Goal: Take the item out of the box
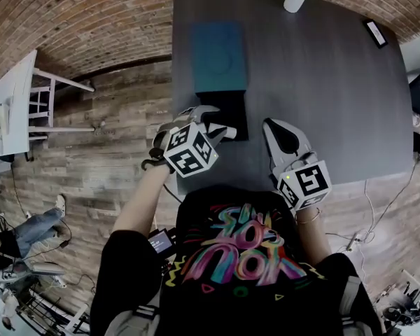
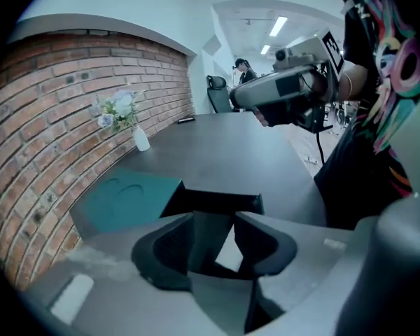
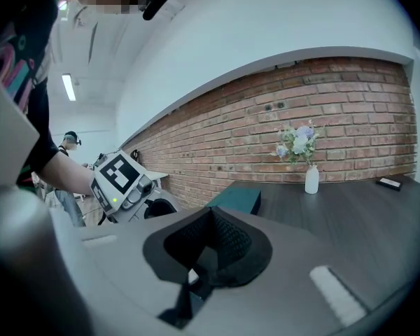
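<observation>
Two pairs of jaws, one at work: my left gripper [image 1: 211, 122] holds its jaws spread at the near end of the open black box [image 1: 227, 107], whose teal lid [image 1: 218, 54] lies just beyond it on the surface [image 1: 322, 89]. My right gripper [image 1: 271, 126] hangs aside, jaws pressed together on nothing. I judge this the reach for the item, presumably still inside, though the dark interior hides it; next the left jaws must dip in and close on it.

Dim even light, ceiling strip lights [image 2: 278, 26] glaring, fisheye-warped edges, soft focus
</observation>
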Demonstrator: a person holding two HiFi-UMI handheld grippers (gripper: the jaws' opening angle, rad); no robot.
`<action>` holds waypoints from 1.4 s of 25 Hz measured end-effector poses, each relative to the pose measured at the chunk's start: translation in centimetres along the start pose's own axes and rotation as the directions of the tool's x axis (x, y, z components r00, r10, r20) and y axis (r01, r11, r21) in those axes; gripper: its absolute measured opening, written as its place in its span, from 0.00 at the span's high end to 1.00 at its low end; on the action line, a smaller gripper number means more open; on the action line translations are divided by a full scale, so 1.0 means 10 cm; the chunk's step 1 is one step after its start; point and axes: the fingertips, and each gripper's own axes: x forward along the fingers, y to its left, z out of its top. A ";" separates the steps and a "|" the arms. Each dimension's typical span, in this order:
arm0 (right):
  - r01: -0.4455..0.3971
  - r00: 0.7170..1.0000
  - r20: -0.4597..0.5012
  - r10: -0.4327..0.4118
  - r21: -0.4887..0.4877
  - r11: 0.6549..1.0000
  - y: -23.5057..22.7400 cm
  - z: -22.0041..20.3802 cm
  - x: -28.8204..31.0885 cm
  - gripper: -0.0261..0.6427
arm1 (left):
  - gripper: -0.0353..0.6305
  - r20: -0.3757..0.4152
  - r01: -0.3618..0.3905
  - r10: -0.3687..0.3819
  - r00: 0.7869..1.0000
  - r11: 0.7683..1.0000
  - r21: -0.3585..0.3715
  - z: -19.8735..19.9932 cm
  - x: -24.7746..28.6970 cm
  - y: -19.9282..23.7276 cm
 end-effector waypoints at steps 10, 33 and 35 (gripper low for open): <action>0.012 1.000 0.000 -0.012 0.001 1.000 -0.03 0.01 0.05 0.96 | 0.69 -0.128 0.088 -0.066 0.990 0.979 0.181 -0.23 0.14 -0.09; 0.008 1.000 -0.016 -0.008 -0.008 1.000 -0.01 -0.01 0.10 0.96 | 0.66 -0.342 0.353 -0.244 0.907 0.884 0.305 -0.45 0.62 -0.42; 0.007 1.000 -0.016 -0.007 -0.009 1.000 -0.01 -0.01 0.10 0.96 | 0.66 -0.343 0.347 -0.235 0.909 0.884 0.314 -0.45 0.65 -0.42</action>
